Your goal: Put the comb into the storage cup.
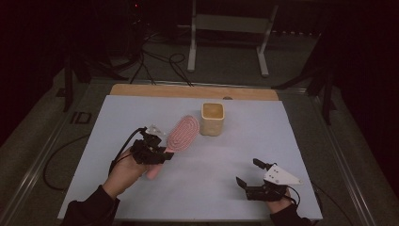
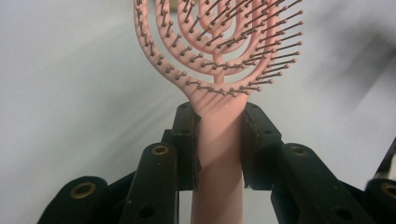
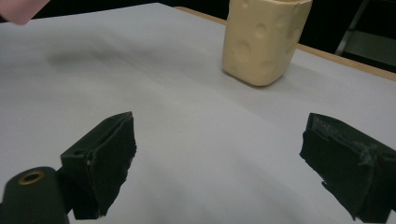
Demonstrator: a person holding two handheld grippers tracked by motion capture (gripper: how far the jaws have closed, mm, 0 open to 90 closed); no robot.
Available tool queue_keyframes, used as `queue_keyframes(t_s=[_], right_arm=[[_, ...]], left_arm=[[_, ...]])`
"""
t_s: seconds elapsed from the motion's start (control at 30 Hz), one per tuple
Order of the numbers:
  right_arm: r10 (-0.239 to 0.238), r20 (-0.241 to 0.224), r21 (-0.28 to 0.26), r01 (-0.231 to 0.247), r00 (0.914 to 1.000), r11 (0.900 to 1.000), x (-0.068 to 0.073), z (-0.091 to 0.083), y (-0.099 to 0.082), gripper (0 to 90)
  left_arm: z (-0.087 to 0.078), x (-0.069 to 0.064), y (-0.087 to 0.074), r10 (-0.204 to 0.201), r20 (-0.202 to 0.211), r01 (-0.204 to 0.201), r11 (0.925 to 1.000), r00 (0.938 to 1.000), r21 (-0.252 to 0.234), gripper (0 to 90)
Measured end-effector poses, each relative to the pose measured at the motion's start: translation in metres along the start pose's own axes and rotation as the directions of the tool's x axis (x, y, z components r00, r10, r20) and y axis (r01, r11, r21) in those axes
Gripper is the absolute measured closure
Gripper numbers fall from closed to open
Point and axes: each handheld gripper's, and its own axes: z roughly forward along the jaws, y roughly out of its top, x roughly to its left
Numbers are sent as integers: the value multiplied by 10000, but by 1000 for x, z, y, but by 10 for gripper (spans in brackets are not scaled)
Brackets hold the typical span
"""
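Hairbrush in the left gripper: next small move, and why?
Probably carry the pink hairbrush on toward the cream cup and tip it upright over the opening. The left gripper is clamped on the handle, the head already points at the cup, and the right gripper sits open, idle.

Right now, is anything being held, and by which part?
The left gripper holds the pink hairbrush by its handle, just below the head. The right gripper holds nothing.

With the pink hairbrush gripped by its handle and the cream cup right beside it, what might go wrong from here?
1. The left gripper clamps only the hairbrush handle just below the head, so the long brush may pivot or slip.
2. The brush head sits close to the cup; a swing might knock it over.
3. The right gripper rests open and apart, too far to steady the cup.
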Motion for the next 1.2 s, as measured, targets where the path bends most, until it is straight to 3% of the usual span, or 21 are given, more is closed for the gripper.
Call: queue_keyframes(t_s=[0.37,0.63,1.03,1.2], right_arm=[[12,2,-6,-12,10000,10000,0,0,0,97],[-8,-6,13,8,10000,10000,0,0,0,97],[-8,27,-13,8,10000,10000,-1,0,0,97],[5,27,-5,-5,10000,10000,-1,0,0,97]], left_arm=[[-12,-2,24,156,-30,-158,9965,9999,-822,703],[-14,-5,36,311,-65,-316,9935,9995,-1094,703],[-15,-6,57,435,-144,-453,9853,9989,-1646,703],[-15,-5,65,361,-210,-397,9771,9991,-2089,703]])
